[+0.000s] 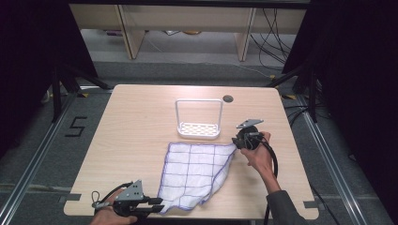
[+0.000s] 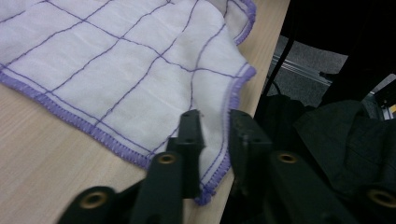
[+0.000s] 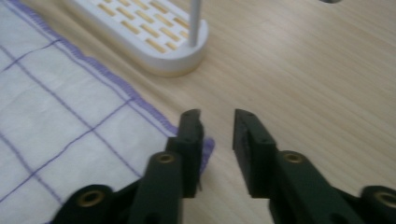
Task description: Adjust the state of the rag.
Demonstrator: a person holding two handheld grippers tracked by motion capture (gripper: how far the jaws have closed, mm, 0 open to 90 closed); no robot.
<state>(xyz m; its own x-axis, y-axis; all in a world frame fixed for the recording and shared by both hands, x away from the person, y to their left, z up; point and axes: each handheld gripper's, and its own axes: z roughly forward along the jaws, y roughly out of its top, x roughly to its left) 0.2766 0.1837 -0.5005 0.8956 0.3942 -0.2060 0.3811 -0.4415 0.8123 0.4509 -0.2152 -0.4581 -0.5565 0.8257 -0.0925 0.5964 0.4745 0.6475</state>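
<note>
- Nearest, at the table's (image 1: 131,117) front edge, the left gripper (image 1: 157,204) has its jaws parted, and the corner of the purple-checked cloth (image 1: 197,173) lies loose between them, pressed by neither pad.
- Further in, that cloth is spread across the table's middle, one flap doubled over on its right side.
- Beyond, the right gripper (image 1: 236,140) has its jaws apart too, just past the cloth's far corner.
- Behind sits the white rack (image 1: 198,121), near the cloth's far edge.
- Likely risk: the near corner overhangs slightly, so a nudge could drag the cloth off; a sideways sweep might bump the rack.
</note>
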